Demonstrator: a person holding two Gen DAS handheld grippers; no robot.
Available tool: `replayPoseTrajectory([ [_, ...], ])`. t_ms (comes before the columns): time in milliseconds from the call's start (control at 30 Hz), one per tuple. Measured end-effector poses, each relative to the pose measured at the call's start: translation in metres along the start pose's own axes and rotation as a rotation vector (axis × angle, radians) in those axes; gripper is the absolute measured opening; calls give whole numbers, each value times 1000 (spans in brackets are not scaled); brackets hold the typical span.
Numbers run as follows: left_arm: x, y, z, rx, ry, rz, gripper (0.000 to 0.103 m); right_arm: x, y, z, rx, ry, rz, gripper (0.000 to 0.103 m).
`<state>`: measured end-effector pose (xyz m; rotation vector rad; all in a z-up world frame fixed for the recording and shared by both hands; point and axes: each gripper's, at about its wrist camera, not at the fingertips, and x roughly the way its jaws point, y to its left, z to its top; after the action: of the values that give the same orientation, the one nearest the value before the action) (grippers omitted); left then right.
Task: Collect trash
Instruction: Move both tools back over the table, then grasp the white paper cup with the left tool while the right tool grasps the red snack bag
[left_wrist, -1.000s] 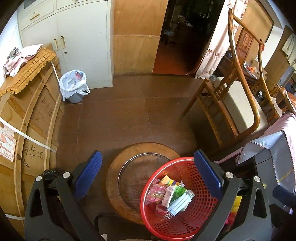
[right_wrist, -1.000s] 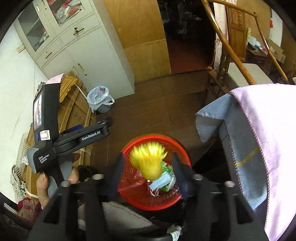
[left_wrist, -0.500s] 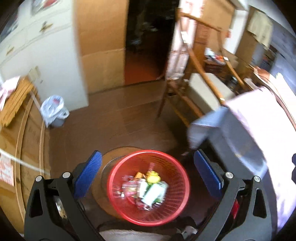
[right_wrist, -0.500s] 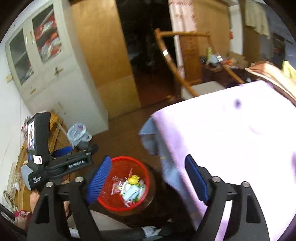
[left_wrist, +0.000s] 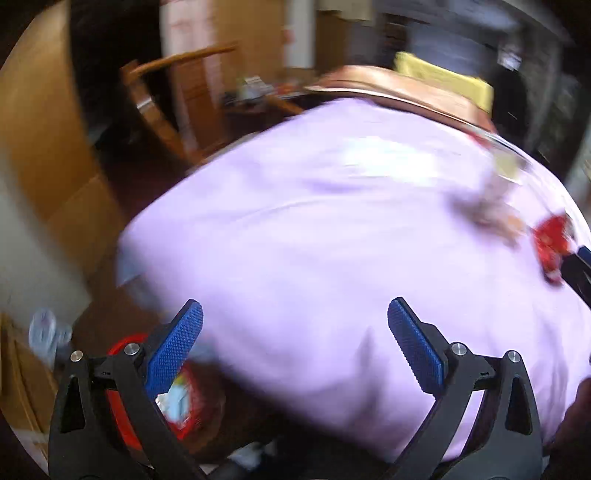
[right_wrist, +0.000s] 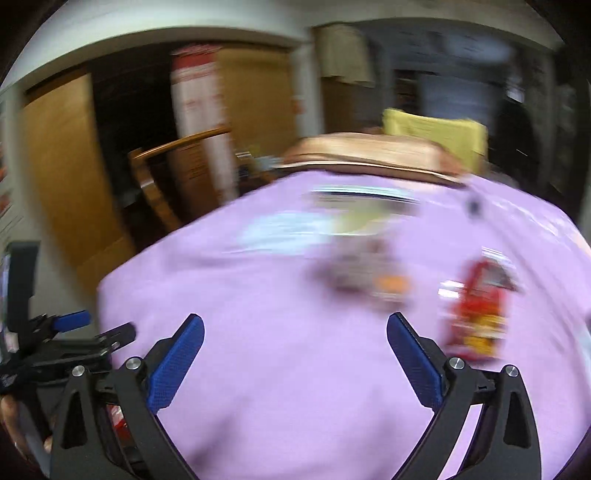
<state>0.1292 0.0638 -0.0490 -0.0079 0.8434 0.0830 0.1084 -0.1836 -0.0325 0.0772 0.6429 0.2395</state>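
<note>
A lilac cloth covers the table (left_wrist: 314, 240) (right_wrist: 277, 350), and both views are blurred. On it lie a red wrapper (left_wrist: 550, 243) (right_wrist: 476, 306), a smeared brownish wrapper (left_wrist: 491, 214) (right_wrist: 362, 269) and a pale white-green item (right_wrist: 295, 229). My left gripper (left_wrist: 295, 306) is open over the cloth's near edge with nothing between its pads. The jaws of my right gripper (right_wrist: 295, 319) are opening wide, with nothing between them, left of the red wrapper. The red basket (left_wrist: 118, 345), with trash inside, sits low at the left, partly behind the left finger.
A wooden chair (left_wrist: 159, 96) (right_wrist: 166, 158) stands beyond the table's left corner. A brown cushion with a yellow cloth (left_wrist: 443, 81) (right_wrist: 432, 133) lies at the table's far side. A bin with a white bag (left_wrist: 46, 332) is on the floor at the left.
Both grippers swung from above the red basket to the right and up over the lilac table. The right gripper let the yellow item fall into the basket and opened.
</note>
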Motion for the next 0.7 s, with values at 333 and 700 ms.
replayPoseTrajectory([
  [333,36,-135,40,245,-28,-124,96,-1,-151,-15,278,-27,-320,98],
  [700,88,-181,72,278,60,-210,97,18,-148,-18,217,71,-398,98],
])
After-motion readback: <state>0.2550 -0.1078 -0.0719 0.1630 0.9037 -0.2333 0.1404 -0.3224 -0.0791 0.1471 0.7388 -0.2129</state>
